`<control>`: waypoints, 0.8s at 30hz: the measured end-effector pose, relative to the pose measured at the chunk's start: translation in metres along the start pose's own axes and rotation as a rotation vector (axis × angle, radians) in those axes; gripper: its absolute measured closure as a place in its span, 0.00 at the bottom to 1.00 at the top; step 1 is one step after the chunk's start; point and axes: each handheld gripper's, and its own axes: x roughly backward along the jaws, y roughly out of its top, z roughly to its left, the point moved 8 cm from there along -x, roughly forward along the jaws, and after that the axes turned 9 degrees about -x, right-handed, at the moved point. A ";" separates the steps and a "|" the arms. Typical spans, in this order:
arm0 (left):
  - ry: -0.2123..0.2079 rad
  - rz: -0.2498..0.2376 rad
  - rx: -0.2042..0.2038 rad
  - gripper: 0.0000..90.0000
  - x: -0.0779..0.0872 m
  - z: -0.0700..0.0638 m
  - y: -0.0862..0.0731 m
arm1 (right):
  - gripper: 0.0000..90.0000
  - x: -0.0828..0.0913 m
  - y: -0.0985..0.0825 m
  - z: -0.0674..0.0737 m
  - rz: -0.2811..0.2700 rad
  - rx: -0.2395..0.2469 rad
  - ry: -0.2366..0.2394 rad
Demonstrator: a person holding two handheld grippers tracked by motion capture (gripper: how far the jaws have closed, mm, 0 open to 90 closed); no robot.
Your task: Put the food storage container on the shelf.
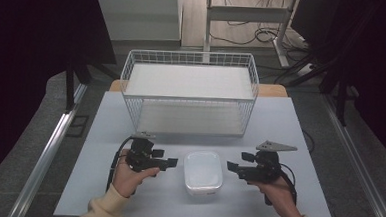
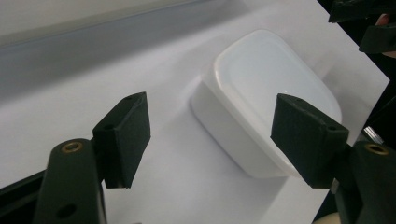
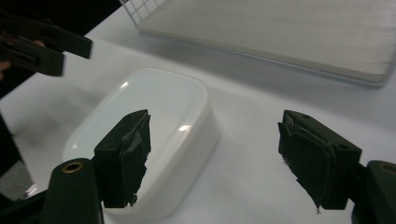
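Note:
A white lidded plastic container (image 1: 203, 172) with rounded corners sits on the white table (image 1: 280, 128) near its front edge. My left gripper (image 1: 166, 157) is just to its left and my right gripper (image 1: 239, 161) just to its right, both pointing inward at it. In the left gripper view the container (image 2: 275, 88) lies ahead and to the right, and the left gripper (image 2: 210, 135) stands open with its pads clear of the box. In the right gripper view the container (image 3: 144, 116) lies ahead and to the left of the open right gripper (image 3: 215, 158), untouched.
A white wire basket (image 1: 191, 56) with a pale board shelf stands at the back middle of the table. Bare tabletop lies between the basket and the container. Dark floor, a metal rail (image 1: 48, 151) and cables surround the table.

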 end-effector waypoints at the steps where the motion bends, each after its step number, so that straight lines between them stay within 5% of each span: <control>1: -0.007 0.001 0.008 0.31 -0.002 -0.001 0.000 | 0.29 -0.004 0.000 0.004 0.011 -0.005 0.016; 7: -0.045 0.043 0.038 0.32 -0.018 -0.006 -0.002 | 0.30 -0.023 0.001 0.012 0.050 -0.037 0.053; 17: -0.110 0.021 0.147 0.36 -0.028 -0.009 -0.003 | 0.30 -0.042 -0.003 0.017 0.107 -0.105 0.079; 19: -0.082 0.033 0.130 0.36 -0.030 -0.009 -0.006 | 0.30 -0.041 -0.005 0.016 0.106 -0.118 0.080; 24: -0.088 0.043 0.119 0.38 -0.034 -0.014 -0.008 | 0.30 -0.042 -0.012 0.014 0.120 -0.137 0.080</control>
